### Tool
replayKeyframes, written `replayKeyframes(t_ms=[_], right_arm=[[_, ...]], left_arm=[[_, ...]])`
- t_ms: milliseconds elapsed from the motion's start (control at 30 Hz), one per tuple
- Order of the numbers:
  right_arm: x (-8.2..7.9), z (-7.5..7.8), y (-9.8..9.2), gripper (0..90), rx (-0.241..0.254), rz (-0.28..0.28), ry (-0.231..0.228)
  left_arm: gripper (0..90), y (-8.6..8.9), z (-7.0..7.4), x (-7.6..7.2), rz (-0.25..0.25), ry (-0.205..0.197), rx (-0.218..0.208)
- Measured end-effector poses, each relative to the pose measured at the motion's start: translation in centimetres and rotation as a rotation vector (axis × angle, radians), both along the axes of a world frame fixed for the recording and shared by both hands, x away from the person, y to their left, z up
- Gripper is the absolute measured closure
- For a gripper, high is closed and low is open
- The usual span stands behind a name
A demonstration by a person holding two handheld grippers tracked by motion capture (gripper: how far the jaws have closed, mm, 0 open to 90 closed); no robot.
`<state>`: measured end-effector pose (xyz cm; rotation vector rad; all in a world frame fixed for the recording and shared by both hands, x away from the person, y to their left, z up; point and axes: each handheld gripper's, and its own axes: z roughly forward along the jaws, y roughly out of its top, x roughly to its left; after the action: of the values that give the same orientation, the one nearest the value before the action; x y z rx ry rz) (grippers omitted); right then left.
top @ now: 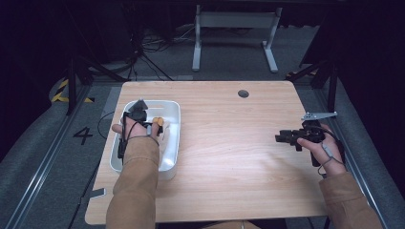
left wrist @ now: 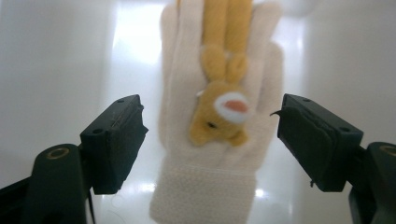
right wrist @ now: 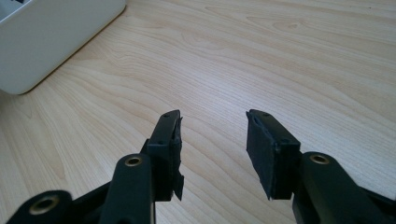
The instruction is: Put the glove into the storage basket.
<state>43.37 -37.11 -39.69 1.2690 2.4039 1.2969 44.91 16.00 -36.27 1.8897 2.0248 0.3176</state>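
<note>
A cream knitted glove [left wrist: 205,191] with an orange rabbit figure [left wrist: 219,109] sewn on it lies flat on the bottom of a white plastic bin [top: 177,143] at the table's left. My left gripper [left wrist: 212,123] hovers just above the glove, jaws wide apart on either side of it and the pads not touching it. From the high view the left gripper [top: 154,127] sits over the bin, and the rabbit [top: 159,121] shows as an orange spot. My right gripper [top: 282,138] is held low over the bare wood at the right, open with nothing between its jaws [right wrist: 212,128].
The light wooden table [top: 229,152] has a small round grommet [top: 243,93] near its far edge. A corner of the white bin [right wrist: 51,42] appears at the upper left of the right gripper view. Dark floor and a desk frame [top: 234,33] lie beyond the table.
</note>
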Motion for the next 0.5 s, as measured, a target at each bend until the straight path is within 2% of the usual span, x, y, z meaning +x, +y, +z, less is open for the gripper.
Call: replayKeyframes(t_ms=[67, 133, 167, 200, 267, 367, 500], right_arm=[[0.0, 0.0, -0.1, 56.2, 0.002, 0.0, 0.0], [0.1, 0.1, -0.2, 55.9, 0.005, -0.001, -0.004], [0.2, 0.1, -0.2, 55.9, 0.006, -0.002, -0.004], [0.2, 0.1, -0.2, 55.9, 0.006, -0.002, -0.004], [0.2, 0.1, -0.3, 55.6, 0.005, -0.003, -0.008], [0.2, 0.1, -0.2, 55.7, 0.001, -0.002, -0.008], [0.1, 0.2, -0.3, 55.8, 0.003, -0.004, -0.007]], left_arm=[[24.7, -0.2, 1.1, -0.2, -0.033, -0.017, 0.003], [23.6, -0.4, 2.1, -0.5, -0.07, -0.06, 0.012], [24.4, -0.8, 3.2, -0.9, -0.108, -0.104, -0.002], [24.8, -0.8, 3.2, -0.9, -0.108, -0.104, -0.002], [25.1, -1.3, 4.5, -1.5, -0.153, -0.161, -0.023], [27.2, -2.0, 5.9, -2.3, -0.198, -0.204, -0.029], [29.3, -3.2, 7.1, -3.1, -0.278, -0.233, -0.04]])
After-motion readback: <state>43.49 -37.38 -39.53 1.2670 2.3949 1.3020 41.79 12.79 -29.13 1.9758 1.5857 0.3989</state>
